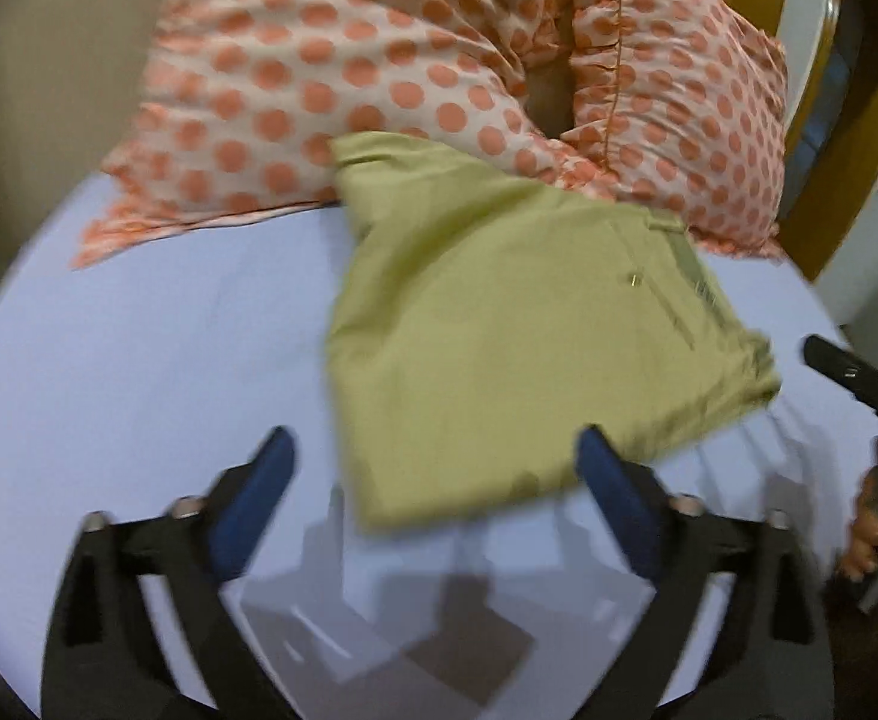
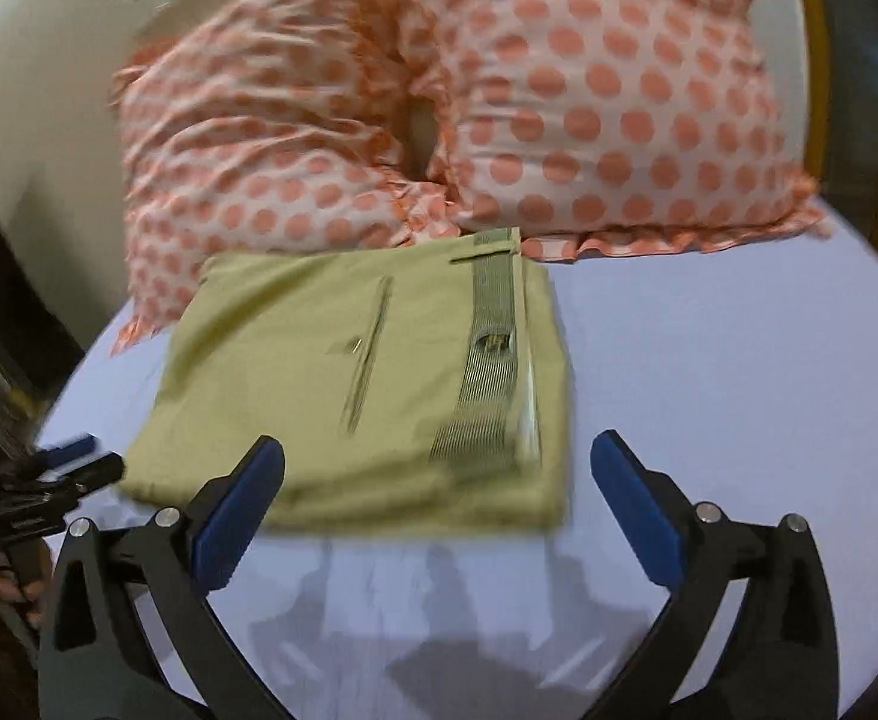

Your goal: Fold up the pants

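Olive-green pants (image 1: 499, 324) lie folded into a flat rectangular stack on a pale blue bed sheet (image 1: 139, 360). In the right wrist view the pants (image 2: 331, 396) show a pocket zip and a striped waistband on top. My left gripper (image 1: 439, 450) is open and empty, hovering just before the stack's near edge. My right gripper (image 2: 439, 450) is open and empty, above the stack's near right corner. The right gripper also shows at the right edge of the left wrist view (image 1: 847, 372), and the left gripper shows at the left edge of the right wrist view (image 2: 73, 462).
Two pillows with orange dots (image 1: 379, 72) (image 2: 589, 108) lean at the head of the bed, touching the far edge of the pants. A yellow wooden headboard frame (image 1: 823, 120) stands behind them. The sheet (image 2: 739, 360) extends to the right of the stack.
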A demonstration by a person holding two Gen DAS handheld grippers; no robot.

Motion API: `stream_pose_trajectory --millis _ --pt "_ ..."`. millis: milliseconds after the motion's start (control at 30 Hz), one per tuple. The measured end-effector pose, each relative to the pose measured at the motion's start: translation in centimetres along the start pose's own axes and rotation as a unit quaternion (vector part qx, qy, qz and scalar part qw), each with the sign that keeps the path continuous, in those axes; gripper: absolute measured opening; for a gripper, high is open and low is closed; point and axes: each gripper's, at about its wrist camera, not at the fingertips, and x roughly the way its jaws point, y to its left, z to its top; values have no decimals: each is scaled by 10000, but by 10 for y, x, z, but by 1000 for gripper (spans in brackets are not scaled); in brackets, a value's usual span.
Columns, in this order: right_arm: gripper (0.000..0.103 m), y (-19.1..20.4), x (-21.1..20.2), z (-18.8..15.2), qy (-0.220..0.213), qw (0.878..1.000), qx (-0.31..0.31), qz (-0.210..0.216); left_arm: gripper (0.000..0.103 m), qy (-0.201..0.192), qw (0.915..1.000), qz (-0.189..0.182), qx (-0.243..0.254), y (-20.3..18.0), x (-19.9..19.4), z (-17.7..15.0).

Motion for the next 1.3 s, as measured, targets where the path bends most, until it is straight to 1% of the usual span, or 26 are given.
stream_pose_trajectory --millis 33,67,100,167,200,267,333,400,467,667,1300 --pt "102 7 -5 -13 57 9999 -116 -18 101 -18 9999 162 43 -4 -10 -15" --pt "102 10 -6 -23 127 9998 -168 -56 101 12 9997 241 66 -5 -14 -29" --pt "102 17 -2 -36 269 9992 -208 -191 101 91 9994 311 80 -9 -16 -42" --pt "102 23 5 -52 503 9978 -217 -380 101 182 9988 453 67 -12 -14 -57" --pt "102 27 11 -60 633 9968 -222 -426 101 201 9984 523 86 -15 -13 -63" --pt "102 33 18 -64 711 9959 -267 -497 101 229 9980 579 97 -16 -9 -70" --pt "102 39 22 -68 805 9933 -386 -733 101 298 9975 635 95 -16 -5 -75" --pt "102 41 26 -71 899 9909 -454 -894 101 390 9967 705 91 -15 0 -78" --pt "102 41 24 -73 864 9911 -405 -927 101 338 9972 670 12 -13 2 -81" --pt "102 43 22 -76 817 9909 -342 -1009 101 179 9975 677 60 -15 1 -85" --pt "102 44 21 -75 871 9904 -345 -1015 101 128 9976 683 76 -16 2 -86"
